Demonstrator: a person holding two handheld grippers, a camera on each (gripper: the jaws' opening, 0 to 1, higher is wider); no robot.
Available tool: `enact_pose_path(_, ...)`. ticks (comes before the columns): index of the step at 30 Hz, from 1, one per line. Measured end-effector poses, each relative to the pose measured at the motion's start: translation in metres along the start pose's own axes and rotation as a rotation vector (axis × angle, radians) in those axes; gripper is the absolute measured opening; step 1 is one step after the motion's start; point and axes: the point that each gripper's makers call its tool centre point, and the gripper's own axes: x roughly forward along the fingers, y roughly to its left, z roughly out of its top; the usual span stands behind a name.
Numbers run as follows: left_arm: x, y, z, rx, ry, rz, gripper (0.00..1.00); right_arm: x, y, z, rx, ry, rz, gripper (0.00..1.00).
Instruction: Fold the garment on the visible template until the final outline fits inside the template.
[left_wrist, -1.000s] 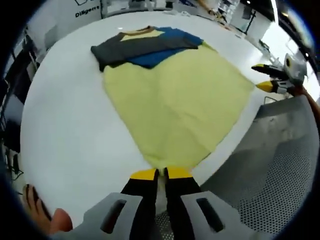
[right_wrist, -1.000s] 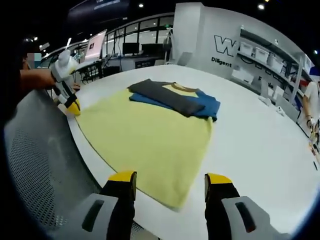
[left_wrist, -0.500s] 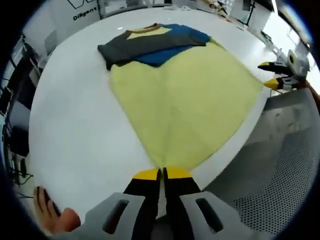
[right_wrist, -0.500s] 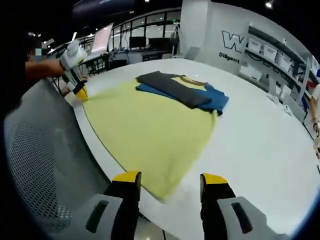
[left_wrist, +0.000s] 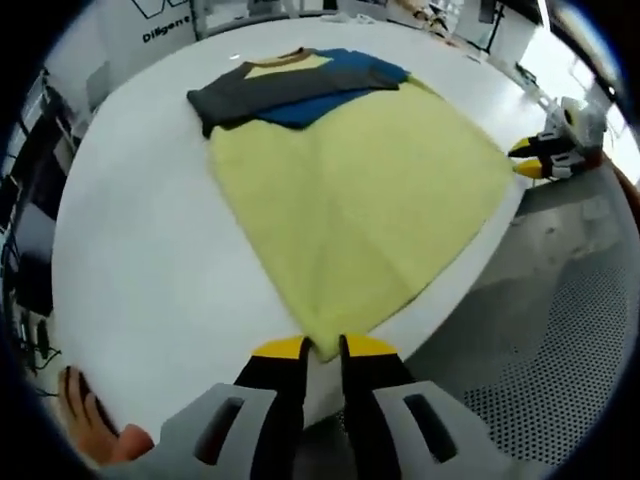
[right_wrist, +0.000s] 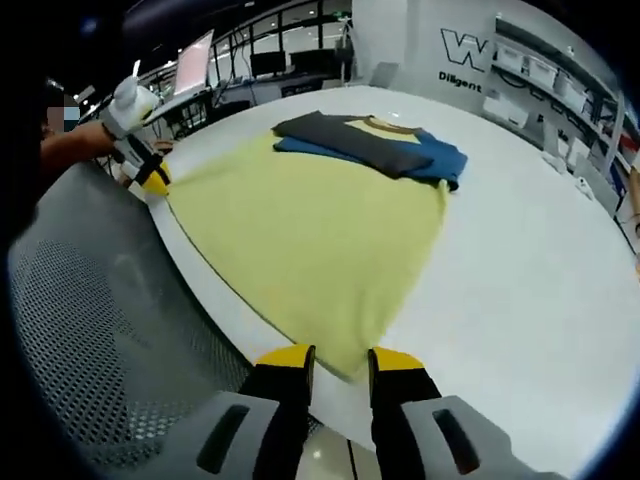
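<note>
the shirt lay flat on the white table, its yellow part spread toward the table's near edge and its grey and blue top part at the far end. both near corners sat right at that edge.

half a second before, the right gripper had its jaws wide apart. now they were much closer, with the yellow corner between the tips, though the pictures could not show if they pinched it yet. the left gripper had been shut tight before; now a small gap showed, with the other corner in it.

so a grab of both corners looked near, and the first fold had not begun.

on the far wall big letters began with "w", and smaller ones read "dil...", cut off.
</note>
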Motion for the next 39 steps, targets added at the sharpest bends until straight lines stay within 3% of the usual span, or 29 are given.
enact_pose_path(3,0.000,0.000,0.000,0.000,-0.001,0.000,0.08,-0.001,-0.009,-0.005,0.006,0.020,-0.053,0.23)
enact_pose_path(7,0.000,0.001,0.001,-0.009,-0.007,-0.002,0.09,0.002,-0.002,-0.002,-0.001,0.005,-0.012,0.19)
enact_pose_path(10,0.000,-0.001,0.001,-0.019,-0.013,-0.018,0.15,0.004,-0.001,0.000,-0.029,0.001,-0.010,0.18)
enact_pose_path(13,0.000,-0.003,0.001,0.002,-0.015,-0.015,0.19,0.006,0.004,0.002,-0.057,-0.006,0.003,0.09)
enact_pose_path(17,0.002,0.000,0.004,0.022,-0.010,-0.006,0.11,0.008,0.003,0.003,-0.081,-0.010,0.005,0.06)
enact_pose_path(18,0.003,-0.001,0.006,0.020,-0.008,-0.016,0.07,0.007,0.003,0.003,-0.083,-0.011,0.004,0.05)
enact_pose_path(19,0.005,-0.011,0.006,0.001,0.002,-0.069,0.04,0.007,0.003,0.003,-0.082,-0.014,0.003,0.03)
enact_pose_path(20,0.005,-0.005,0.007,0.007,0.006,-0.027,0.04,0.007,0.002,0.003,-0.078,-0.016,0.003,0.01)
enact_pose_path(22,0.005,-0.005,0.010,0.012,-0.007,-0.018,0.03,0.005,0.002,0.002,-0.061,-0.021,-0.007,0.01)
enact_pose_path(32,0.002,-0.002,0.009,-0.022,-0.021,-0.034,0.01,-0.002,0.004,0.004,-0.047,-0.008,0.012,0.00)
enact_pose_path(39,-0.012,0.000,0.019,-0.093,-0.095,-0.063,0.01,-0.018,0.003,0.019,0.000,-0.052,0.022,0.00)
